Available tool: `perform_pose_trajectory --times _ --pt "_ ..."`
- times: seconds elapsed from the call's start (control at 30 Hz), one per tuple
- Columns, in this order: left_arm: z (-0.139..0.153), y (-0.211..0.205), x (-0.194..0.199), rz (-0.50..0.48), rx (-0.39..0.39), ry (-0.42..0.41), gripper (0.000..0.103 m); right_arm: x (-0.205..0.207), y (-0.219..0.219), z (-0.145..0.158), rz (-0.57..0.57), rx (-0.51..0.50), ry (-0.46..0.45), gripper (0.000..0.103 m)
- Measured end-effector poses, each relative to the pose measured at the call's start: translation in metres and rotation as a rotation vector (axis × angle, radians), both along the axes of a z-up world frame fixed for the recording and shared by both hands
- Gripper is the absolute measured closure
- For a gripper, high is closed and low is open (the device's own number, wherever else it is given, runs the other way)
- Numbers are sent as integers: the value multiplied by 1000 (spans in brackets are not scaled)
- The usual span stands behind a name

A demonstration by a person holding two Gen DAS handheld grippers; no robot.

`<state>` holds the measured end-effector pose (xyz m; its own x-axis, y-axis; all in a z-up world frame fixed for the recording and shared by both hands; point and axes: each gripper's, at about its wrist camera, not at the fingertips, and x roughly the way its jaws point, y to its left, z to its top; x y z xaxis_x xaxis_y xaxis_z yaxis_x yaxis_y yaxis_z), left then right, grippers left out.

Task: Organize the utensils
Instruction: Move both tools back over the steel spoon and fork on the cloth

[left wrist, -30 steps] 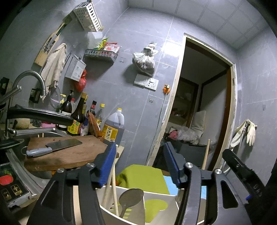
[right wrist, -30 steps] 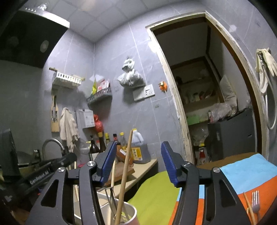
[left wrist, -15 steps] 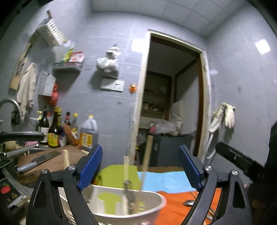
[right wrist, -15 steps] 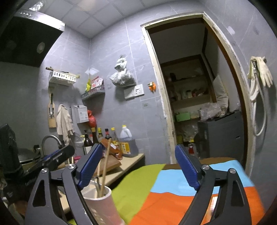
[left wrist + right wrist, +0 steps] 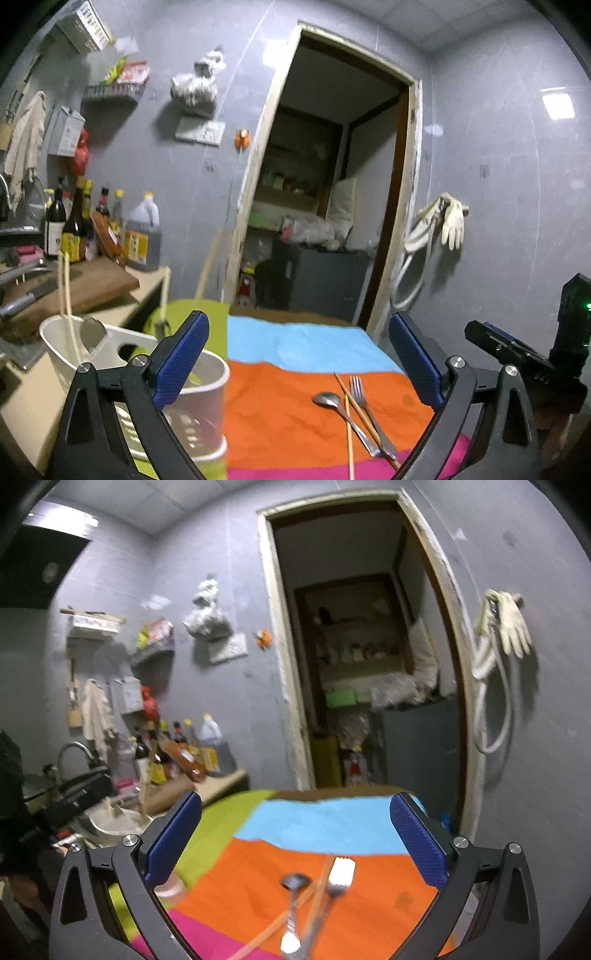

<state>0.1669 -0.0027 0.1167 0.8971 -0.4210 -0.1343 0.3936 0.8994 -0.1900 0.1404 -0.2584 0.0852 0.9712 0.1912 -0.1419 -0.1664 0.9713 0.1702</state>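
While the desk under its striped cloth (image 5: 295, 343) of green, blue, orange and pink is filling the lower half of both views, a steel spoon (image 5: 345, 415), a steel fork (image 5: 369, 410) and a pair of wooden chopsticks (image 5: 349, 424) are lying together on the orange stripe at lower centre, touching and crossing one another. A white plastic utensil holder (image 5: 110, 350) is standing at the lower left of the left wrist view, with chopsticks and a ladle sticking up out of it, right behind the left gripper's (image 5: 297, 356) near finger.

Both pairs of blue-padded fingers are spreading wide and still opening, with nothing between them and nothing touched. The right gripper (image 5: 295, 838) is framing the blurred spoon (image 5: 293, 897) and fork (image 5: 338, 875) from above.

Beyond the holder, a counter at the left edge is carrying a wooden chopping board (image 5: 81, 284), a cleaver and a row of dark sauce bottles (image 5: 74, 225). An open doorway (image 5: 325, 206) is standing past the cloth's far edge, and cream rubber gloves (image 5: 448, 221) are hanging on the grey wall at the right. The cloth around the cutlery is lying bare.
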Motion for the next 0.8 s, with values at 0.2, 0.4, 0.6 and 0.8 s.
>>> perform_pose_trajectory --times 0.2,0.4,0.6,0.8 --pt "-16 -39 11 -33 83 107 7 19 -25 -24 -48 -5 138 0" --pt "-36 -77 30 -67 183 202 8 46 -39 -49 -84 -32 276 5" --pt "-64 -98 65 -89 245 337 15 68 -50 -71 -50 -26 387 32" --pt "-97 -106 110 -138 237 535 43 87 -47 -86 20 -46 473 47"
